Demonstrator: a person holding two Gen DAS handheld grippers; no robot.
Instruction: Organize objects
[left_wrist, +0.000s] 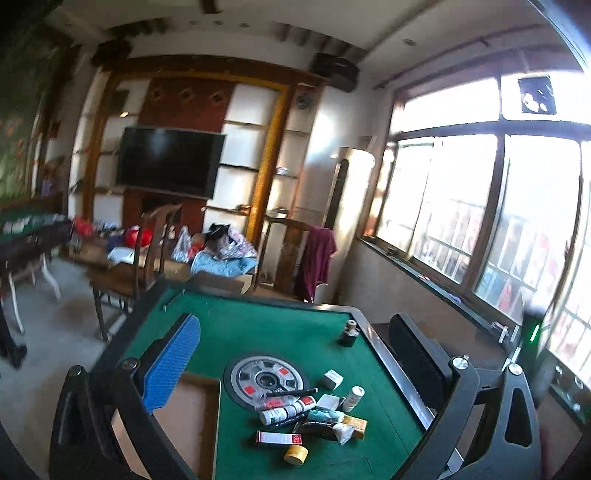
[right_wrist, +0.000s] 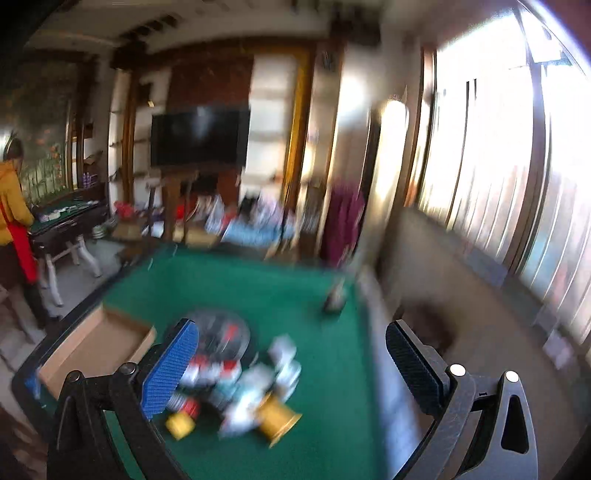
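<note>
A pile of small items (left_wrist: 314, 410) lies on the green table (left_wrist: 258, 332): tubes, small white boxes, a white bottle, a black pen and a round yellow tin (left_wrist: 295, 454). An open cardboard box (left_wrist: 184, 417) sits at the table's left. My left gripper (left_wrist: 295, 354) is open and empty, held above the table. The right wrist view is blurred; the pile (right_wrist: 240, 384), a gold spool (right_wrist: 279, 417) and the cardboard box (right_wrist: 96, 347) show below my open, empty right gripper (right_wrist: 291, 354).
A round dice dial (left_wrist: 266, 380) sits in the table's middle. A small dark bottle (left_wrist: 349, 332) stands near the far right edge. Chairs, clutter, a TV and windows lie beyond. A person in yellow (right_wrist: 11, 206) stands at another table at the left.
</note>
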